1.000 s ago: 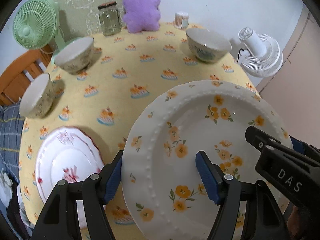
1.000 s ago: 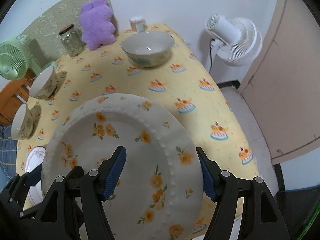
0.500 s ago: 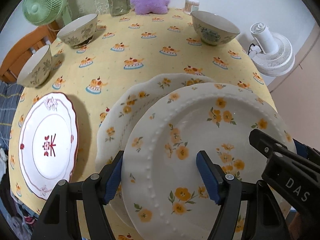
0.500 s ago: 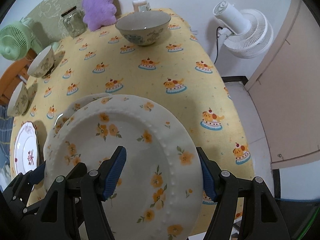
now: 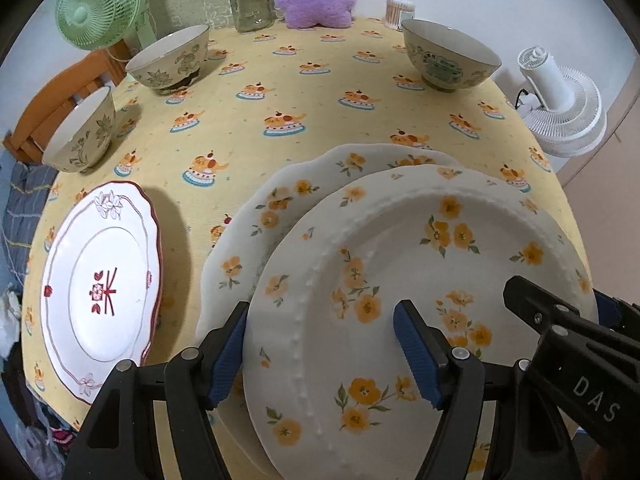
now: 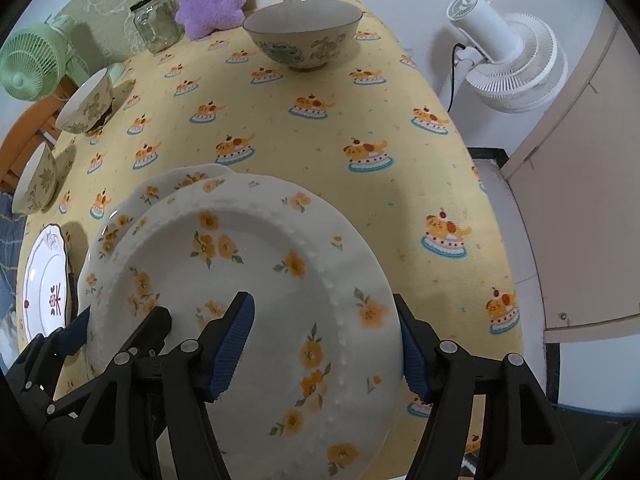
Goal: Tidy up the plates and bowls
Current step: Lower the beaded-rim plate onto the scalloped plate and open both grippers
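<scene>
My left claw (image 5: 320, 354) and right claw (image 6: 324, 346) each clamp a rim of the glossy beaded plate (image 5: 420, 280). It hangs over a scalloped floral plate (image 5: 280, 208) on the yellow woven tablecloth (image 5: 280, 92), white wall behind.

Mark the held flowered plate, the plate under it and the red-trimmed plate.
held flowered plate (image 5: 400, 248), left wrist view, its well.
plate under it (image 5: 256, 232), left wrist view, exposed left rim.
red-trimmed plate (image 5: 100, 272), left wrist view, its centre.
</scene>
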Demonstrator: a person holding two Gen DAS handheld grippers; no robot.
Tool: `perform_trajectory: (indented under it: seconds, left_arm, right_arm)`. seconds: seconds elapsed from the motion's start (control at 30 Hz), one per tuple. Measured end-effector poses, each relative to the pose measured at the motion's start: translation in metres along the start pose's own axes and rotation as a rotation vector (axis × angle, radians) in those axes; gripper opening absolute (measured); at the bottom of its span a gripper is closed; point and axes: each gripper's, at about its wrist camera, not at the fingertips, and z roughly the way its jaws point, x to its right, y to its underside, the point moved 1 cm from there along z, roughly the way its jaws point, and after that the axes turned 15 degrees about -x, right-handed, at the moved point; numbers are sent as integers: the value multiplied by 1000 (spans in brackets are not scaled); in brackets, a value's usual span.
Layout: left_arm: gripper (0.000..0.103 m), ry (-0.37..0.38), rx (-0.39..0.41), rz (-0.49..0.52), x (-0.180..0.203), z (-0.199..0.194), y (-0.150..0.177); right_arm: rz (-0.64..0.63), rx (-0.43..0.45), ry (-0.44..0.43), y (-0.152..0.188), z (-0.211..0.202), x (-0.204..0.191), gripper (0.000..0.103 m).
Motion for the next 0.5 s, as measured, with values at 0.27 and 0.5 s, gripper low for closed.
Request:
perform_trajectory:
  seconds: [0.27,0.5]
  left_arm:
    - [78,-99,37,53,9,1,0]
    - [86,-81,23,80,9,-7,3]
  right_arm:
    - [-20,11,17,3,3,-5,68]
    - [-54,29,95,12,-14,-4,51]
